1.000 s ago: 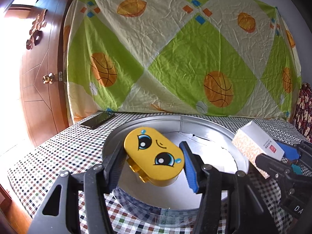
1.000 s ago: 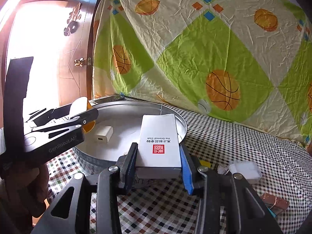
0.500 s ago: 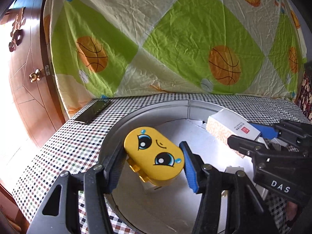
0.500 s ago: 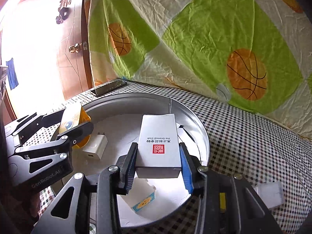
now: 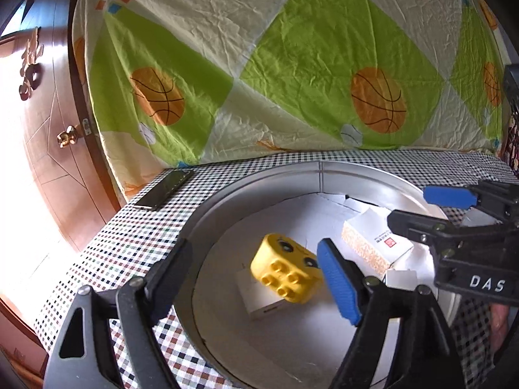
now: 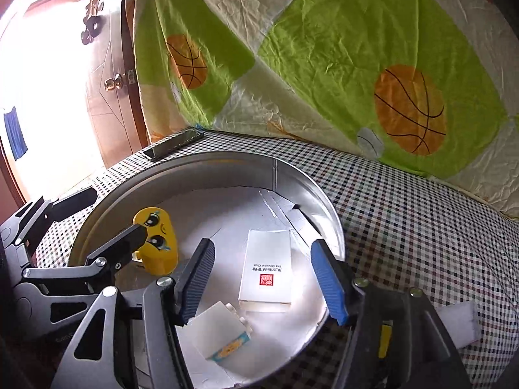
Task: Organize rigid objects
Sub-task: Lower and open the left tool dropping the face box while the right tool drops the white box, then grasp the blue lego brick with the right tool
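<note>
Both grippers hang over the round metal tray [image 6: 324, 207] with fingers spread wide and nothing between them — the left gripper [image 5: 259, 278] above the yellow face-printed toy block [image 5: 285, 272], the right gripper [image 6: 262, 278] above the white box with a red seal [image 6: 267, 267]. The block lies tilted on a small white box [image 5: 259, 304] on the tray's white floor, the sealed box flat just beside it. Farther back, a black phone [image 5: 165, 189] rests on the checkered tablecloth [image 6: 405, 214] before the basketball-print sheet [image 5: 292, 64].
</note>
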### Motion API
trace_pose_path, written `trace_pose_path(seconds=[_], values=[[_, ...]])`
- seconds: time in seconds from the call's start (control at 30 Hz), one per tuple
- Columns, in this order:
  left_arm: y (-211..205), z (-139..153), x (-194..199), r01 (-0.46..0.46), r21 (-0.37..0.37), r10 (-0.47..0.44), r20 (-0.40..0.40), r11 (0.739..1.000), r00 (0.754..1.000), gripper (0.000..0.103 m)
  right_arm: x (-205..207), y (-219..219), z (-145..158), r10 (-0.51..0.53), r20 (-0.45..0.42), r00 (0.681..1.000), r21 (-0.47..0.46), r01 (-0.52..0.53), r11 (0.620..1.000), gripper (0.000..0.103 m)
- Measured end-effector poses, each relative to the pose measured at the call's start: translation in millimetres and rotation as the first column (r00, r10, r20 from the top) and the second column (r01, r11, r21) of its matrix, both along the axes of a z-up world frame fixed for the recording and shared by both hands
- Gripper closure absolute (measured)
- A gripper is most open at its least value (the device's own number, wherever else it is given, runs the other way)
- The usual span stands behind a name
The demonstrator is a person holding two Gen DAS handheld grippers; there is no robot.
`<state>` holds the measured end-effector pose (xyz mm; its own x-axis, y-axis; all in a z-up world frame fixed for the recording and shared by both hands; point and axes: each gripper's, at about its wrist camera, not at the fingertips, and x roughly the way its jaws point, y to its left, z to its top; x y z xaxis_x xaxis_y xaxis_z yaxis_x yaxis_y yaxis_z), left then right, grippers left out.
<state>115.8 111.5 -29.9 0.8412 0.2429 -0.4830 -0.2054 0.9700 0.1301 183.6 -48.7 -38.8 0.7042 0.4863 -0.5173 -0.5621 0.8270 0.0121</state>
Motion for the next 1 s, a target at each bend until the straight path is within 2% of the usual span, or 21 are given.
trace_pose_path(seconds=[0.07,0.2,0.33,0.43,0.53,0.67,1.0], values=[[-3.8,1.6,-13.2,0.013,-0.021,-0.013,0.027,1.0,1.0,0.018,-16.1,-18.6,3.0,-0.001,0.015,1.0,0.026,0.001,1.0,0.039],[-19.3,1.4,-40.2,0.044,-0.067,-0.039,0.079,0.997,0.996,0.012,-54.3,-61.7,1.6,-0.046,0.085,0.995,-0.003,0.046,0.999,0.038],[-49.8,-1.2,-59.0,0.107,-0.094,-0.096,0.111,0.99,0.989,0.011,-83.4,-119.2,-7.5,-0.154,0.13,0.98,-0.01,0.157,0.988,0.037],[-77.3,-1.4,-66.9,0.167,-0.084,-0.157,0.123,0.982,0.98,0.01,-97.0,-156.7,-19.1,-0.257,0.141,0.956,-0.014,0.262,0.965,0.037],[-102.1,-1.8,-68.8,0.215,-0.066,-0.206,0.121,0.974,0.971,0.008,-101.5,-185.4,-32.7,-0.33,0.105,0.938,-0.003,0.332,0.943,0.037],[-126.6,-4.0,-62.2,0.269,-0.068,-0.263,0.088,0.961,0.961,0.008,-95.4,-205.1,-49.3,-0.377,0.037,0.926,0.001,0.377,0.926,0.037],[-153.3,-14.7,-47.8,0.301,-0.072,-0.3,0.023,0.951,0.954,0.008,-72.2,-203.8,-58.8,-0.355,-0.05,0.933,-0.026,0.355,0.935,0.037]])
